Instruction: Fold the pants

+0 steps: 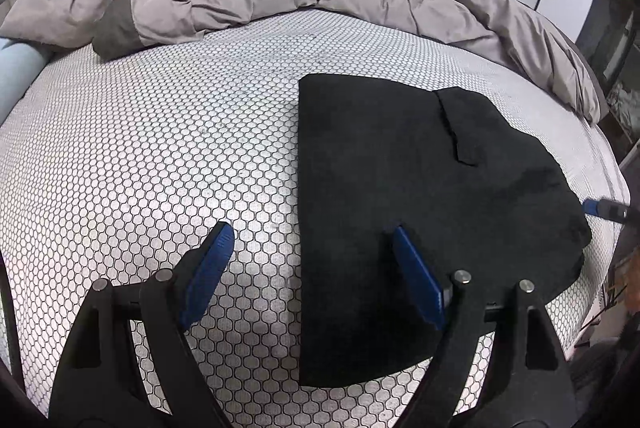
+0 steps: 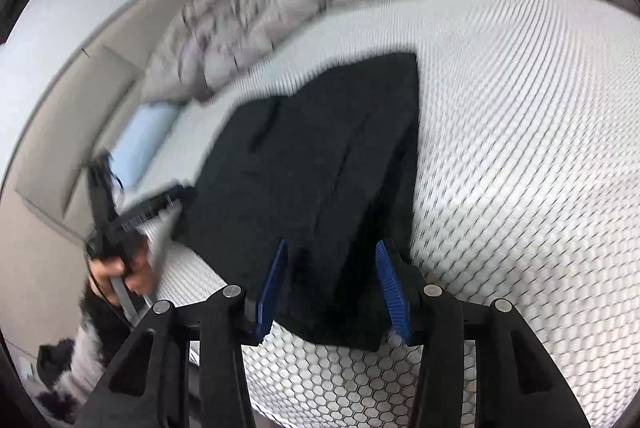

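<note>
From your left wrist, the pants [image 1: 400, 188] lie folded into a compact dark stack on the mattress [image 1: 160, 128], and your left gripper [image 1: 316, 276] gapes empty over their near edge. From your right wrist, your right gripper [image 2: 332, 288] stands parted astride the pants' near end, pads apparently not pressing, so the fold looks nearly finished; next, close on that end for one more fold.

No readable text, label, brand or number was found in either view — nothing legible was shown anywhere.
</note>
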Tool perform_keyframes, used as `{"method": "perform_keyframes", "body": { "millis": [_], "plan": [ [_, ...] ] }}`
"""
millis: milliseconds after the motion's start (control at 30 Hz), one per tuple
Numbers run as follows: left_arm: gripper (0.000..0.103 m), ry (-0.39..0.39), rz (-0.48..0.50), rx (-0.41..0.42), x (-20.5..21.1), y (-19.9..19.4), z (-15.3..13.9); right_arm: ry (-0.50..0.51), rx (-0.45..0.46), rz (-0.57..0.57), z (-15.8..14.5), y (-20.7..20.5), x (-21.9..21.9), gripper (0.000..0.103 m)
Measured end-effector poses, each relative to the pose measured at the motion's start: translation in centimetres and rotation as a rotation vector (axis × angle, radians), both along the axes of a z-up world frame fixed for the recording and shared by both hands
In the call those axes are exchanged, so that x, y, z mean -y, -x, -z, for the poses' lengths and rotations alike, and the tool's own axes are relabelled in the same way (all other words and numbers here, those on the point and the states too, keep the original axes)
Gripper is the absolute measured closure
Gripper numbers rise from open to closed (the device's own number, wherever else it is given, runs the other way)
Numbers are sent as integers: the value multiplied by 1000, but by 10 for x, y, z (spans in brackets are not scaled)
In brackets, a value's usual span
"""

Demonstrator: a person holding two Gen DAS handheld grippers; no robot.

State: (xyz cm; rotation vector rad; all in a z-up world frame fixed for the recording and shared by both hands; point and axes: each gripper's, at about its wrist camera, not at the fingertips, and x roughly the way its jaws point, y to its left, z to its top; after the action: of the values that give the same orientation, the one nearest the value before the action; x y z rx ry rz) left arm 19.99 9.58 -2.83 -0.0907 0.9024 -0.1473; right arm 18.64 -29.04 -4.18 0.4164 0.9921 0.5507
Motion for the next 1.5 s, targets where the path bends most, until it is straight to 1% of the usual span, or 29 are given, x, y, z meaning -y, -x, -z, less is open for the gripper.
{"method": "perform_keyframes", "body": {
  "millis": [33, 67, 133, 200, 233, 267, 300, 333, 400, 433, 500, 567, 633, 700, 733, 800, 867, 900, 967, 1033, 1100, 1133, 1167, 1233, 1300, 1367, 1400, 1467, 1500],
  "plan": [
    [23, -3, 6, 2, 2, 0, -1, -10, 2, 6, -1, -1, 1, 56],
    [23, -7, 10, 3, 3, 1, -1, 6, -10, -2, 2, -4, -1, 56],
    [23, -13, 15, 6, 5, 1, -2, 23, -53, -28, 15, -12, -11, 59],
    [23, -17, 14, 5, 6, 0, -2, 53, -66, -42, 21, -12, -13, 74],
    [23, -17, 13, 5, 6, 0, -2, 118, -29, -36, 17, -10, -19, 80],
    [23, -15, 11, 7, 5, 0, -2, 141, 0, -35, 13, -8, -22, 91],
    [23, -15, 8, 8, 4, 0, -3, 147, 22, -41, 5, -2, -22, 94],
    [23, -14, 4, 9, 3, 0, -3, 128, 45, -59, -6, 5, -23, 95],
    [23, -6, 2, 11, -1, 0, -4, 108, 72, -95, -17, 18, -21, 96],
    [23, -6, -3, 7, -2, -1, -3, 124, 82, -107, -21, 23, -26, 96],
    [23, -6, -6, -11, -4, -2, 1, 161, 70, -110, -16, 25, -31, 96],
    [23, -4, -2, -28, -5, -3, 5, 228, -2, -125, 8, 19, -34, 95],
    [23, 0, 2, -43, -7, -5, 11, 283, -35, -104, 27, 12, -34, 93],
    [23, 39, -2, -62, -10, -6, 16, 261, -42, -97, 26, 9, -31, 87],
    [23, 66, 3, -76, -11, -8, 19, 244, -21, -86, 20, 11, -27, 82],
    [29, 128, 14, -105, -12, -8, 24, 240, 26, -59, 9, 15, -20, 60],
    [45, 166, 43, -125, -9, -5, 27, 207, 38, -1, 7, 11, -10, 56],
    [46, 182, 66, -137, -6, -3, 27, 189, 18, 24, 12, 6, -7, 56],
    [46, 125, 89, -132, 7, 6, 25, 178, -26, 42, 24, -2, -3, 56],
    [45, 64, 124, -134, 19, 15, 23, 192, -51, 58, 31, -11, -7, 56],
    [44, 40, 138, -139, 26, 23, 20, 213, -36, 76, 28, -13, -3, 56],
    [44, 23, 130, -127, 27, 25, 17, 228, -10, 94, 22, -11, -1, 56],
    [44, -2, 111, -95, 28, 28, 11, 242, 18, 105, 16, -10, -2, 56],
    [44, -58, 66, 22, 32, 34, -4, 262, 93, 98, -2, -1, -7, 56],
    [41, -57, 61, 88, 38, 36, -12, 276, 172, 33, -20, 12, -24, 56],
    [38, -7, 94, 82, 50, 32, -13, 299, 223, -21, -26, 22, -41, 53],
    [38, 10, 111, 71, 56, 30, -11, 312, 259, -56, -28, 26, -54, 47],
    [38, 18, 138, 53, 71, 23, -4, 321, 290, -99, -26, 29, -71, 39],
    [38, 19, 152, 48, 78, 20, -1, 332, 297, -124, -22, 27, -82, 36]
  ]
}}
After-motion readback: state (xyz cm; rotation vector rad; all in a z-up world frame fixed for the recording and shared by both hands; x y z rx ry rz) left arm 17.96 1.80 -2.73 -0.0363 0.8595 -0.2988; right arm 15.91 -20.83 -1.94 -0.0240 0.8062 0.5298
